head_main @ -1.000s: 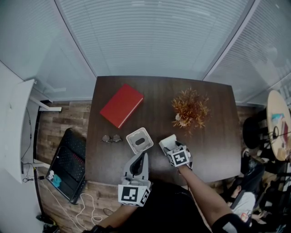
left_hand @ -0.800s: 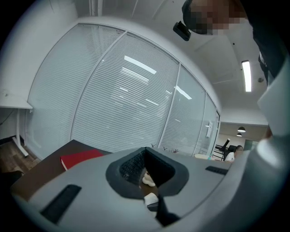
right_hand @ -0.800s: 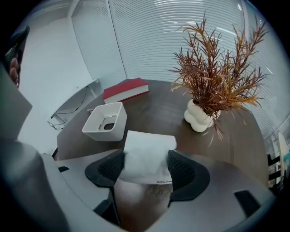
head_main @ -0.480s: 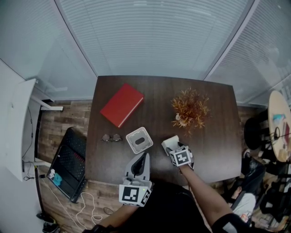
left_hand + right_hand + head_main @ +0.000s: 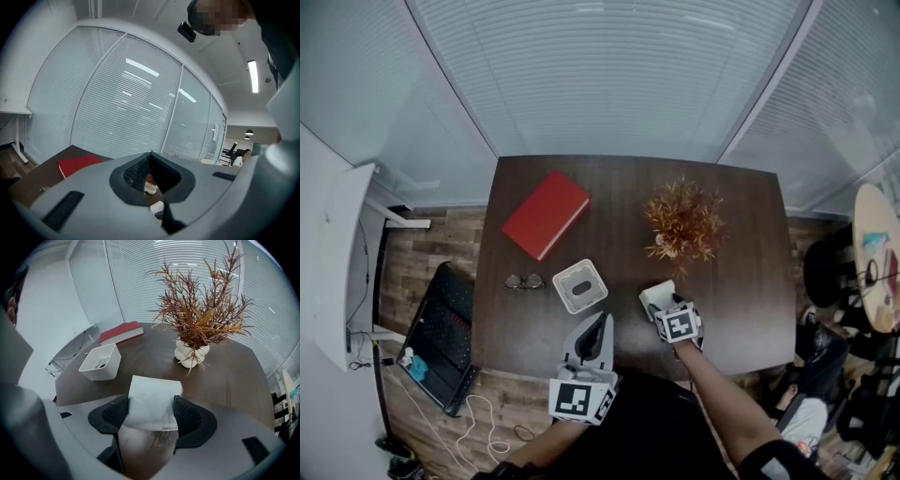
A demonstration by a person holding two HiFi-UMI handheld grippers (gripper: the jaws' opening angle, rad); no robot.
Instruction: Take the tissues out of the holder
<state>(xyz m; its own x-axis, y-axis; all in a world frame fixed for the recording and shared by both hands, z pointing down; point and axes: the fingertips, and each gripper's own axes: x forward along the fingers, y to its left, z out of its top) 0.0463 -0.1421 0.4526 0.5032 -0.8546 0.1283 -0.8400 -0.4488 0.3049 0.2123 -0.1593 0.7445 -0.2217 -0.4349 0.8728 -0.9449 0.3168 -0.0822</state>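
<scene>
Now the right hand-held gripper (image 5: pixel 661 304), clamped on the tissues (image 5: pixel 154 397), sits farther from the holder (image 5: pixel 101 367); left hand-held gripper (image 5: pixel 600 323) closed, empty.

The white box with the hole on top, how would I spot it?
Look at the dark wooden table by the window blinds. Near its front edge, right beside the glasses, sits the white box. It alone is square with a dark oval slot on top.

Holder (image 5: pixel 579 286) sits btwn glasses (image 5: pixel 523 280) (left) & tissue pack (image 5: pixel 657 298), book (image 5: pixel 546 214) behind.
</scene>
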